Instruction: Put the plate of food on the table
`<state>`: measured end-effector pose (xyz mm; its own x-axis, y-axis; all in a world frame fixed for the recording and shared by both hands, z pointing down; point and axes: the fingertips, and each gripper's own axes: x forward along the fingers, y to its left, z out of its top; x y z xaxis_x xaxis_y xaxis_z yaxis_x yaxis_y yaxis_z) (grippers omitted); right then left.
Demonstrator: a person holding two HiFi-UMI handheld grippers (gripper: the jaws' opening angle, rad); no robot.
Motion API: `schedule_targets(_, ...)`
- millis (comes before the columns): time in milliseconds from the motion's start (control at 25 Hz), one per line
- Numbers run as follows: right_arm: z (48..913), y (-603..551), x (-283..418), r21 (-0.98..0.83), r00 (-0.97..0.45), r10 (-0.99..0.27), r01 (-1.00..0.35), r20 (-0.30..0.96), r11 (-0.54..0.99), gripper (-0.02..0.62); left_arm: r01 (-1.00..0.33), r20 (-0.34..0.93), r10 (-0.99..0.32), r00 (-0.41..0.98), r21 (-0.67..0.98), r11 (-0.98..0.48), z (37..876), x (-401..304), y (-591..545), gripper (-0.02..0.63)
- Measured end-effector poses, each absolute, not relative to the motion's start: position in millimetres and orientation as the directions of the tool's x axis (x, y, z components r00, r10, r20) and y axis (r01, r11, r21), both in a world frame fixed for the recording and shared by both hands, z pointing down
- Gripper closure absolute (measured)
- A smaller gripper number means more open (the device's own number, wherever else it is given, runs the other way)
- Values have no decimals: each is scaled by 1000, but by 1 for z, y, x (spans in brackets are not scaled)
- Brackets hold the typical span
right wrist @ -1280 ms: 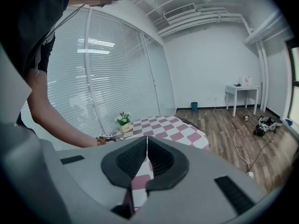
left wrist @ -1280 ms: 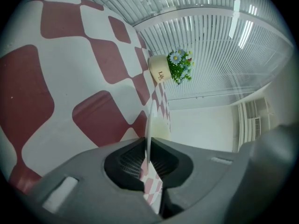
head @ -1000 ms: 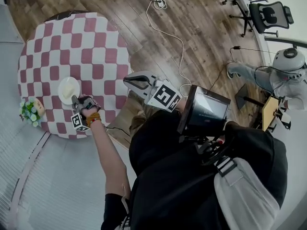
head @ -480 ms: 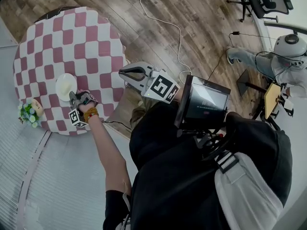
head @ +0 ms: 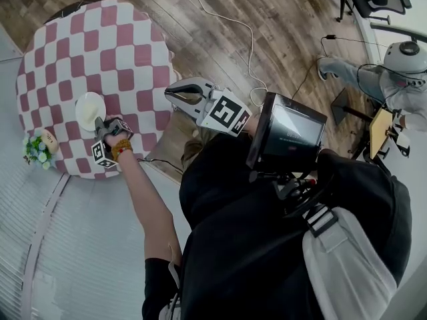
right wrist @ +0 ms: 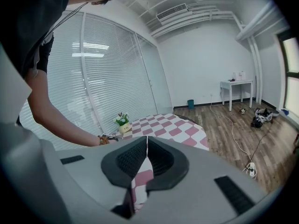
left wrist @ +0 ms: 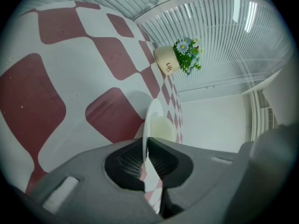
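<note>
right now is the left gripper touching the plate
Touching. The left gripper view shows the left gripper with its fingers closed on the rim of the plate, with no gap between them.

I see most of the checked table (head: 127,45) bare: its far half and the side facing the open floor (head: 293,25) are free for a gripper coming in over the edge. The tight corner is the edge by the blinds (left wrist: 224,41), where the flower pot (head: 39,147) stands near the plate (head: 89,109), apart from it. My left gripper (head: 101,123) is clamped on the plate's rim there. My right gripper (head: 171,93), jaws together and empty, hangs off the table over the floor, and a cable (head: 248,52) trails beyond it.
</note>
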<state>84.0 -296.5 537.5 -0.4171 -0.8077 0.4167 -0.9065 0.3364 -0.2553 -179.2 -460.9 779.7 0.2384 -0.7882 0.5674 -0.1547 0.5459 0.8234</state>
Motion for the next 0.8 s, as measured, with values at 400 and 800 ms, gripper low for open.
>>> schedule_targets(400,528,-297,87,-275,-421,-819,-902,390,332,581,-218,632,-718,290,775,594,777,-171,-457,589)
schedule_targets(800,532,-289,87,-281,-422,-821,-901,384,331,581,-216,640,-706,304,768,603,783,-176,-447,586)
